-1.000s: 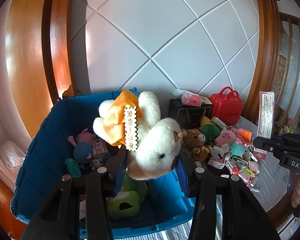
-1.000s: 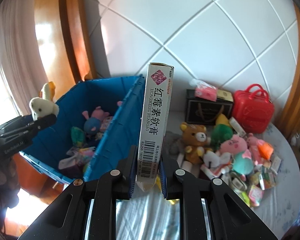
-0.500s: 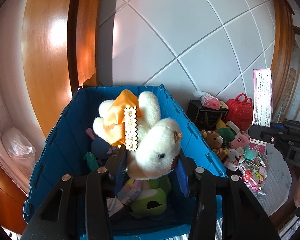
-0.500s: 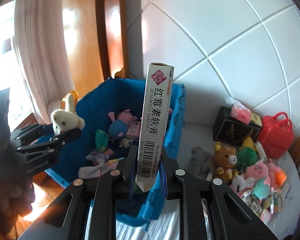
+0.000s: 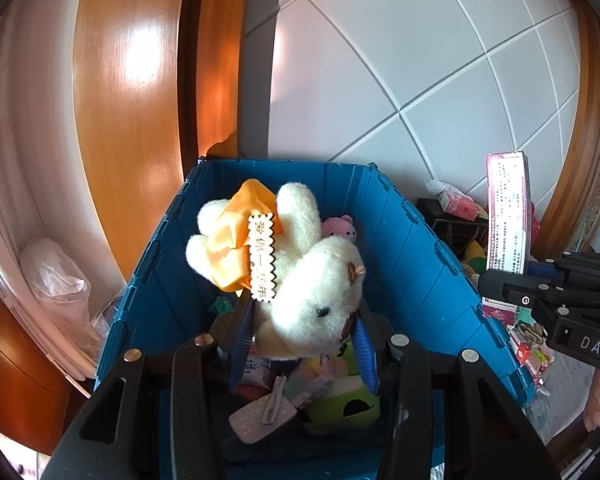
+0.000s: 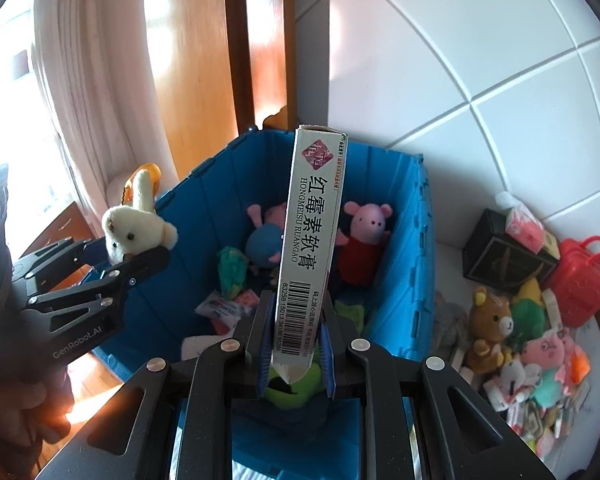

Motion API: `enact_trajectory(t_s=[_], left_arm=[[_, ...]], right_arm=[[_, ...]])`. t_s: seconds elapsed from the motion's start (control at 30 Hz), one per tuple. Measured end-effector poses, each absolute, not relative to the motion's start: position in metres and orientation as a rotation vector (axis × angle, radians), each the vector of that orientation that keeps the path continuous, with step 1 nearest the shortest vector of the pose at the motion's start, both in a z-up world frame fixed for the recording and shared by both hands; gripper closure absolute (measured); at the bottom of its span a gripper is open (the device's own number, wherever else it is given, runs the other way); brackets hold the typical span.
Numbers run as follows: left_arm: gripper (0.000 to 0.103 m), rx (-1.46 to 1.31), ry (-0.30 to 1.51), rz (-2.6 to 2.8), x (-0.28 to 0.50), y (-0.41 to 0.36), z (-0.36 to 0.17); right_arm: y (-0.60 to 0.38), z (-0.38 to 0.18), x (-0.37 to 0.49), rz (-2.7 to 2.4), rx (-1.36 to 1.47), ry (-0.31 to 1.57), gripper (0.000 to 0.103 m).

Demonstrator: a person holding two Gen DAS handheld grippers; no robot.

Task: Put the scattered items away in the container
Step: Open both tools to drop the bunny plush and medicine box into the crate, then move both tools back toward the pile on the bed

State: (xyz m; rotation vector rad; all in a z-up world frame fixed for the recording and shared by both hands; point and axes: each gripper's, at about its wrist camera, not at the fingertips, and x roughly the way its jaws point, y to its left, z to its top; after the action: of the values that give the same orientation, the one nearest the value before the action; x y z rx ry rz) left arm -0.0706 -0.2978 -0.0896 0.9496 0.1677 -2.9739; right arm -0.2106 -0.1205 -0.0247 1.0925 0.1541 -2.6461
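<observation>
Left gripper [image 5: 300, 344] tilted downward, jaws clamped on a plush rabbit [image 5: 300, 280], right gripper [image 6: 296, 344] tilted downward, jaws pinching a slim upright box [image 6: 308, 248]

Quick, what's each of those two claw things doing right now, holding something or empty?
Left gripper: closed on a cream plush rabbit with an orange bow.
Right gripper: closed on a tall white cardboard medicine box.

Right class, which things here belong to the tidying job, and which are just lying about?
Part of the job:
white plush rabbit, held by left gripper
slim box, held by right gripper
blue crate
loose toys

Just lying about:
plastic bag
curtain
</observation>
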Motion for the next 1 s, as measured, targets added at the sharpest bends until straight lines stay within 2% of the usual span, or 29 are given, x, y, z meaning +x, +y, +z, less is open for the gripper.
enact_trajectory(t_s=[0.23, 0.3, 0.33, 0.37, 0.4, 0.43, 1.0], left_arm=[[0.059, 0.940, 0.171, -2.950, -0.078, -0.307, -0.090], [0.053, 0.915, 0.168, -2.936, -0.079, -0.308, -0.086], [0.041, 0.889, 0.168, -2.925, -0.080, -0.308, -0.084], [0.018, 0.872, 0.164, -2.917, -0.081, -0.309, -0.082], [0.006, 0.858, 0.161, -2.914, -0.081, -0.309, -0.081], [0.000, 0.844, 0.161, -2.919, -0.081, -0.309, -0.079], [0.000, 0.887, 0.140, -2.952, -0.074, -0.283, -0.081]], right_arm=[[-0.128, -0.026, -0.221, -2.644, 1.102, 0.157, 0.083], [-0.128, -0.025, -0.222, -2.650, 1.092, 0.149, 0.083], [-0.128, -0.024, -0.223, -2.656, 1.083, 0.148, 0.076], [-0.129, -0.024, -0.224, -2.667, 1.079, 0.155, 0.042], [-0.127, -0.023, -0.224, -2.676, 1.071, 0.147, 0.018], [-0.125, -0.022, -0.223, -2.684, 1.051, 0.129, 0.004], [-0.094, -0.027, -0.190, -2.711, 1.062, 0.089, 0.002]])
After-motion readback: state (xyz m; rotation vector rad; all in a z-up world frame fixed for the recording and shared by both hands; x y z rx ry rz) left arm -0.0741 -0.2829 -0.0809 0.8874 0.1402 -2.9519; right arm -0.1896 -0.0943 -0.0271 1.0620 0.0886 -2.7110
